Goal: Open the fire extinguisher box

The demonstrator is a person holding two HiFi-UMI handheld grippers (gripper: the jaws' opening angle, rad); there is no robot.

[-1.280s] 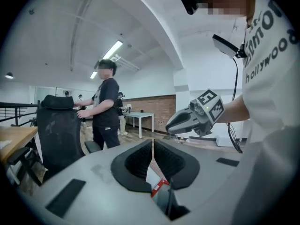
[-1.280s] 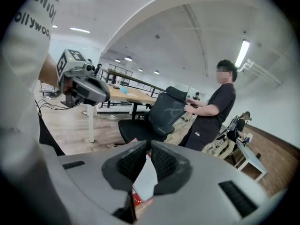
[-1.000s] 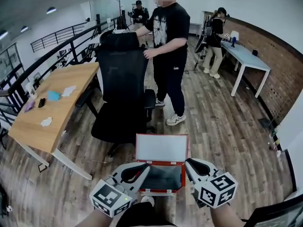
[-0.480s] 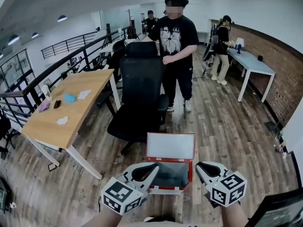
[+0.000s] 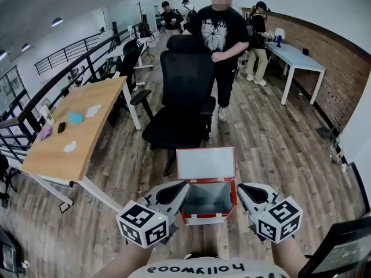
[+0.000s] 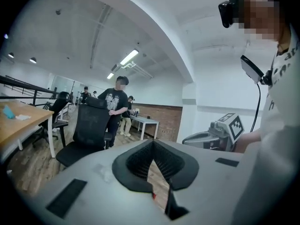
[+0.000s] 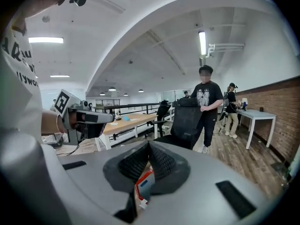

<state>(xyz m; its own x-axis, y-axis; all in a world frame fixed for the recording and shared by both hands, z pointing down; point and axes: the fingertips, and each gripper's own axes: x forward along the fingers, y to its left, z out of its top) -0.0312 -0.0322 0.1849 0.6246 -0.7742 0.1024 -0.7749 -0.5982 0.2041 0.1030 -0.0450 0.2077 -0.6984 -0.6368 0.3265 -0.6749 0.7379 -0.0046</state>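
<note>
Left gripper [image 5: 178,188], fingers together; right gripper [image 5: 242,191], fingers just closed, empty.

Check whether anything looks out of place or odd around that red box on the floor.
Only the red fire extinguisher box itself: it sits out on the wood floor in front of the office chair, with its lid propped upright and open. Nothing looks spilled, tipped or damaged.

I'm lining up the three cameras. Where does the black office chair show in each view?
Head view: black office chair at upper centre, right of the wooden desk.
Left gripper view: left of centre, above the jaws.
Right gripper view: right of centre.
Shared landmark: the person in the black T-shirt standing behind the chair's back.
</note>
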